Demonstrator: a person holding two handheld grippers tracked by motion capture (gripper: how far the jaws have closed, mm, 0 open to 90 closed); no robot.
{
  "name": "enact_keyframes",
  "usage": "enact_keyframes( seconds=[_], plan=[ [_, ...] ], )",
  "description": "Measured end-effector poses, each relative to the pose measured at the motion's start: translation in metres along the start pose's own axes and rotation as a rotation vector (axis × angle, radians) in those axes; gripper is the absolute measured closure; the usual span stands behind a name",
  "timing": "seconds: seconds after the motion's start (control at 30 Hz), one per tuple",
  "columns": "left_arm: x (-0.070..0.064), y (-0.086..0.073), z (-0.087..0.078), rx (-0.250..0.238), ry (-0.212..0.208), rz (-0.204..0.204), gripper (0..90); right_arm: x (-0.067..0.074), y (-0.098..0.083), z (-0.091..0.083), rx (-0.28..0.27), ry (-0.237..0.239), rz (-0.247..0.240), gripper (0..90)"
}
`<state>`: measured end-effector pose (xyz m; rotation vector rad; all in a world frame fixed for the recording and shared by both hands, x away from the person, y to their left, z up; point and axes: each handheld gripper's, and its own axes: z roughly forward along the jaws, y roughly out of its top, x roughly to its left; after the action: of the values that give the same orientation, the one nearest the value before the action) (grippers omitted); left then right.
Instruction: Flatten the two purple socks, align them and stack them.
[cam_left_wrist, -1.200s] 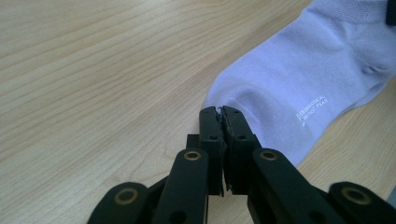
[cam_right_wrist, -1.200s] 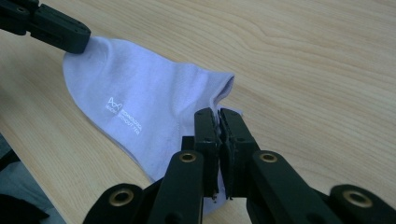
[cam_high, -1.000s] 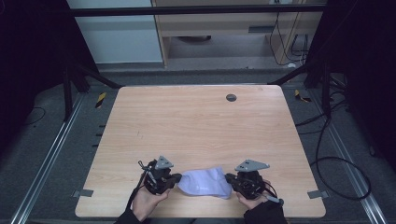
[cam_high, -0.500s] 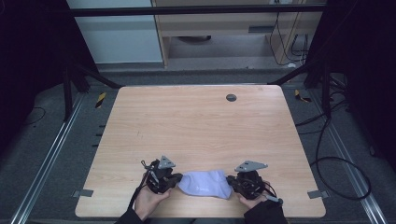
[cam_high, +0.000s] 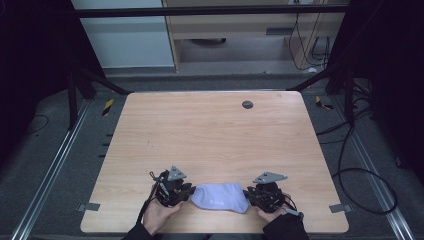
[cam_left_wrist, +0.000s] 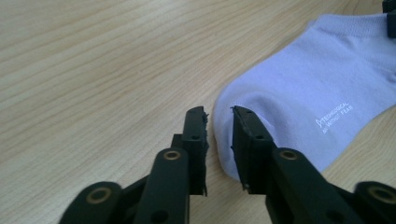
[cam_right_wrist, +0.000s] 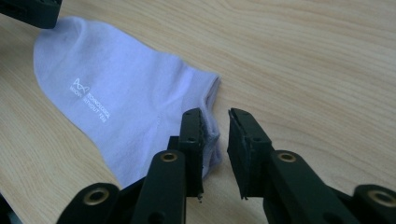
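Note:
A pale lilac ankle sock lies flat on the wooden table near its front edge, white lettering up. My left gripper is at its left end. In the left gripper view the jaws have just been opening and stand slightly apart, with the edge of the sock's toe in the gap and unpinched. My right gripper is at the sock's right end. Its jaws have also just been opening, and the edge of the sock's cuff lies loose between them.
A small dark round insert sits in the table's far right part. Grey tape tabs mark the front corners. Beyond the table stand a cabinet and a shelf; cables trail over the floor at the right.
Both grippers' jaws have parted from the sock's ends, and the sock now rests flat on the table. Both hands have stayed about where they were.

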<state>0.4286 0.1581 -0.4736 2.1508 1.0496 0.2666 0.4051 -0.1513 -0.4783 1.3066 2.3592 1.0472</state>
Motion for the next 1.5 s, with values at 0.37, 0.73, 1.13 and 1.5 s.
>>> enact_keyframes(
  seconds=[0.37,0.73,1.13,1.5],
  plan=[
    [0.012,0.002,-0.015,-0.082,0.034,-0.013,57.9,-0.015,0.002,-0.01,-0.106,-0.015,0.047,63.8],
    [0.035,-0.003,-0.033,-0.147,0.106,-0.029,44.8,-0.034,0.003,-0.017,-0.213,-0.086,0.053,48.8],
    [0.07,-0.014,-0.049,-0.198,0.173,-0.067,34.4,-0.072,-0.005,-0.022,-0.257,-0.194,0.106,28.8],
    [0.097,-0.025,-0.051,-0.189,0.238,-0.077,28.1,-0.097,-0.015,-0.023,-0.249,-0.229,0.134,22.3]
  ],
)
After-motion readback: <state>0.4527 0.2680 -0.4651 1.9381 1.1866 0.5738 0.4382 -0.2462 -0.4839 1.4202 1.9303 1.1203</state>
